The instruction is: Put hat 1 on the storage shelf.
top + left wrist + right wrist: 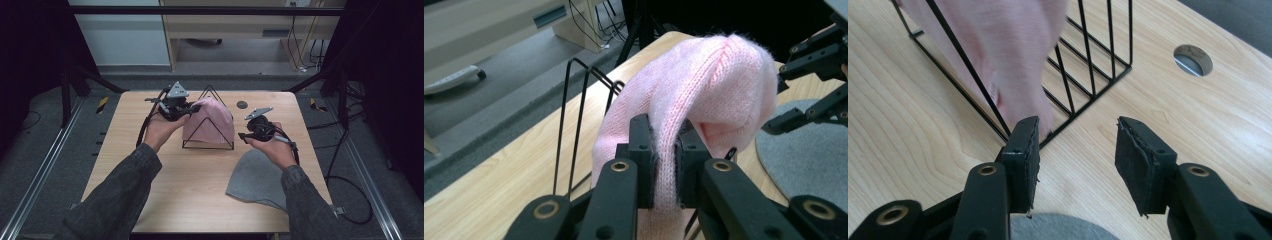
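Left gripper (666, 172): jaws clamped on a fold of the pink knitted wool hat (704, 95) (draped over the black wire rack (208, 131)).
Right gripper (1077, 150): jaws apart, nothing between, rack corner just ahead.

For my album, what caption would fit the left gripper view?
Left tongs pinch the pink knit hat draped over a black wire rack on a wooden table.

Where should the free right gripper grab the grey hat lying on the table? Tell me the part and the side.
Take the grey hat by its near edge under the open right gripper, coming straight down. It lies flat and limp on the table, so only a thin rim or a pinched fold probably offers a bite.
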